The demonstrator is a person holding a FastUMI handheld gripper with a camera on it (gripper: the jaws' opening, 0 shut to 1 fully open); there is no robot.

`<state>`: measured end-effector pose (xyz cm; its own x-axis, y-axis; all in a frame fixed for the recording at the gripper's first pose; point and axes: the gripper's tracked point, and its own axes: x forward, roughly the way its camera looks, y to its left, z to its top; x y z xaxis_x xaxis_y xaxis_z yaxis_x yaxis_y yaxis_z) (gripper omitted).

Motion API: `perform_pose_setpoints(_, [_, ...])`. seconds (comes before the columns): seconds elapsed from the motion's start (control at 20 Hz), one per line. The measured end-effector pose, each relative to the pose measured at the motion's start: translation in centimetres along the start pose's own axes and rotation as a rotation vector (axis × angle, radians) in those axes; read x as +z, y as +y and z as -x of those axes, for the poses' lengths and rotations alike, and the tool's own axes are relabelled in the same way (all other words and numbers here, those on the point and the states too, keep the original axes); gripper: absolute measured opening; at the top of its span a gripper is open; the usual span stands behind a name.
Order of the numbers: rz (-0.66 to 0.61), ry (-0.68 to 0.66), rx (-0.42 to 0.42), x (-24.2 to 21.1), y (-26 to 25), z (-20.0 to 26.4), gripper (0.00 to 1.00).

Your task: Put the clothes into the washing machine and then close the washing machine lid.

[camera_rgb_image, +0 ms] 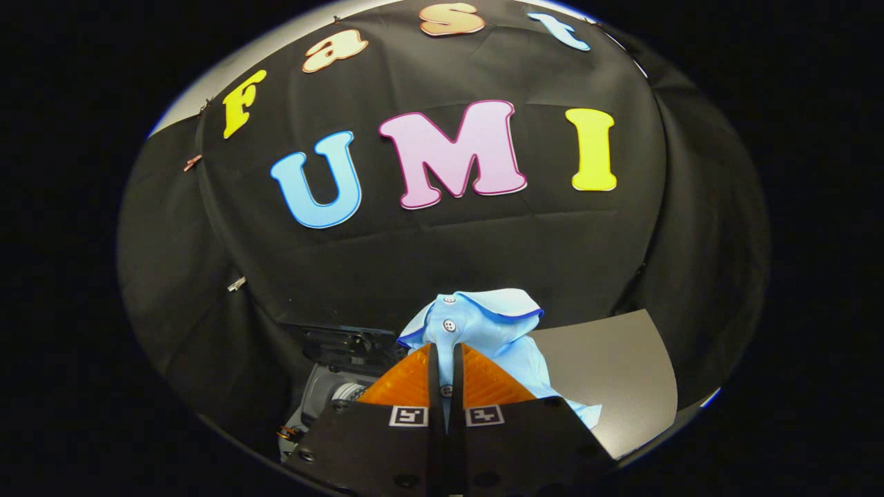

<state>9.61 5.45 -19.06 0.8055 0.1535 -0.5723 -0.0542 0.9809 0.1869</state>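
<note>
A light blue shirt (pixel 483 331) is pinched between the closed fingers of the hand-held gripper (pixel 445 359). Its buttoned collar is bunched just ahead of the fingertips, with cloth draped to their right above the grey table (pixel 615 379).

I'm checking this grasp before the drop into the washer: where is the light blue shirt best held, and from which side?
By the button placket below the collar, from behind, as now: the gripper is shut on the shirt, whose folded placket gives layered cloth to pinch.

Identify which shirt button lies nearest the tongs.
The lowest button, between the tongs shut on the light blue shirt; two other buttons sit higher, towards the collar.
</note>
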Motion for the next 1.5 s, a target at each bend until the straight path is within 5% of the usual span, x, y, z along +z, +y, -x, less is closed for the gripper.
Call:
perform_pose_setpoints(0.85, [0.049, 0.043, 0.241, -2.3, 20.8, -3.1, 0.05])
perform_pose_setpoints(1.5, [0.052, 0.199, 0.226, -13.4, 26.6, -11.3, 0.05])
